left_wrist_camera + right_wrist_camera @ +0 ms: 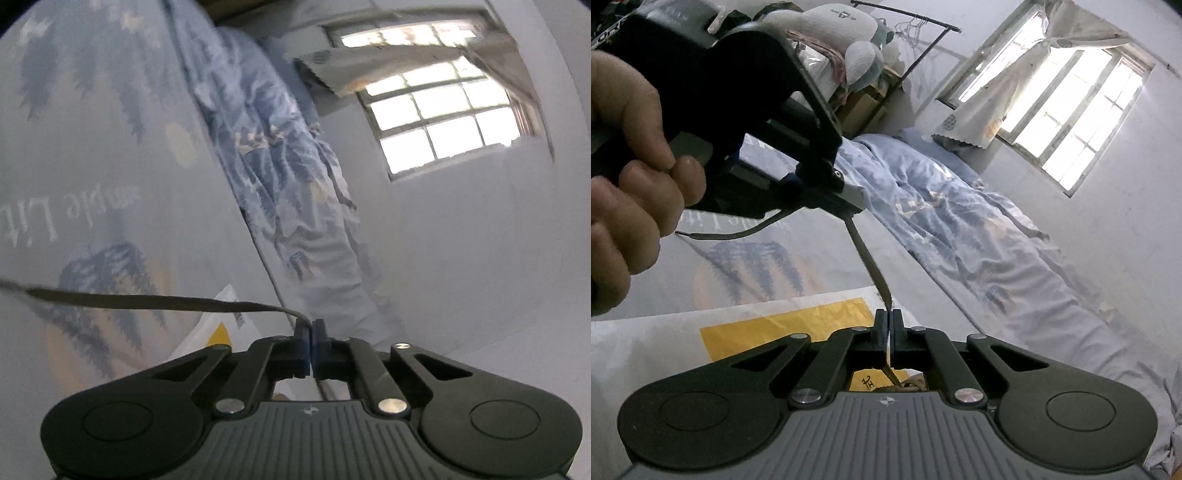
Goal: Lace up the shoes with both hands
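Here we start at the left gripper, bottom centre of its own view: jaws together, pinched on a dark flat lace that runs off taut toward the left edge. In the right wrist view the right gripper is likewise closed on the lace, which climbs to the upper left into the tip of the other tool, held by a hand at the left edge. A thin loose end curves under that tool.

Outward: a white sheet with a yellow patch lies under the right gripper; beyond it a blue leaf-printed bedsheet, a rumpled quilt, a barred window upper right.

The shoe itself barely shows: a brownish scrap below the right jaws, too hidden to name. We judge the work mid-course, a lace stretched between both tools for pulling through or tightening. How many eyelets are done we cannot tell.

Writing: pale, inverted letters on the bedsheet, partly legible, perhaps ending "Life". A dark character on the yellow patch, unreadable.
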Motion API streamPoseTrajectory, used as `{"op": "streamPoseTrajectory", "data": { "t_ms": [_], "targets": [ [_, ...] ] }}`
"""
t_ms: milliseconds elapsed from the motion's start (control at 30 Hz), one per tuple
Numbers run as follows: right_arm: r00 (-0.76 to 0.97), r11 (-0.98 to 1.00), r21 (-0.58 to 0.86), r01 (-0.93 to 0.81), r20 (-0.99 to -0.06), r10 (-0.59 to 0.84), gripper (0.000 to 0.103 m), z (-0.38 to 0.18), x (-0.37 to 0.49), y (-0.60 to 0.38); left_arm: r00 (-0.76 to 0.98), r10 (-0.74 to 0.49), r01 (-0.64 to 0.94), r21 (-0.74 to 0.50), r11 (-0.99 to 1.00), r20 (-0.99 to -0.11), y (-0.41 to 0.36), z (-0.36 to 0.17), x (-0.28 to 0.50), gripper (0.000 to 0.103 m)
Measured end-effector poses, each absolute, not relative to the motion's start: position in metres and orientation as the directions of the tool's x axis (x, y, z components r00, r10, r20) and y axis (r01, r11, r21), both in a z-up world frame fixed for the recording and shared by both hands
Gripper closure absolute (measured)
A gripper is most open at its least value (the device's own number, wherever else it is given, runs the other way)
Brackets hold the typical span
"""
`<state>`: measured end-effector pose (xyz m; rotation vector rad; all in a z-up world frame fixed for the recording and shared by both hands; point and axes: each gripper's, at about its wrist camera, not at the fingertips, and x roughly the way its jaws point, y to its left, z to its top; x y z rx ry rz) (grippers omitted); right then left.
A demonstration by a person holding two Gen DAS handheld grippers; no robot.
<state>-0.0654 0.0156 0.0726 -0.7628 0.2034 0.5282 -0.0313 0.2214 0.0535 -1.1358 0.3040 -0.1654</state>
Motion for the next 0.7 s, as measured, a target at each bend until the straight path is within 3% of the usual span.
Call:
{"op": "streamPoseTrajectory", "data": {
  "t_ms": [167, 233, 300, 333, 700],
  "targets": [
    [0.855, 0.579, -0.629, -0.518, -0.356, 0.378, 0.1, 0.066, -0.071, 0.021, 0.945, -0.278, 0.006, -0.845, 0.534, -0.169, 0.208, 0.07, -0.033, 0.103],
    [0.863, 0.581, -0.639, -0.504, -0.34, 0.374, 0.09, 0.066, -0.072, 0.022, 0.947, -0.266, 0.007, -0.816, 0.577, -0.18, 0.203, 0.075, -0.035, 0.103],
    [0.871, 0.589, -0.644, -0.488, -0.322, 0.37, 0.07, 0.067, -0.073, 0.022, 0.948, -0.258, 0.013, -0.786, 0.618, -0.187, 0.198, 0.08, -0.037, 0.103],
    [0.876, 0.595, -0.646, -0.479, -0.311, 0.368, 0.068, 0.068, -0.073, 0.022, 0.947, -0.258, 0.018, -0.769, 0.639, -0.192, 0.195, 0.083, -0.037, 0.103],
    [0.885, 0.597, -0.66, -0.457, -0.27, 0.378, 0.068, 0.068, -0.078, 0.023, 0.903, -0.339, 0.101, -0.636, 0.765, -0.265, 0.157, 0.09, -0.034, 0.103]
  ]
}}
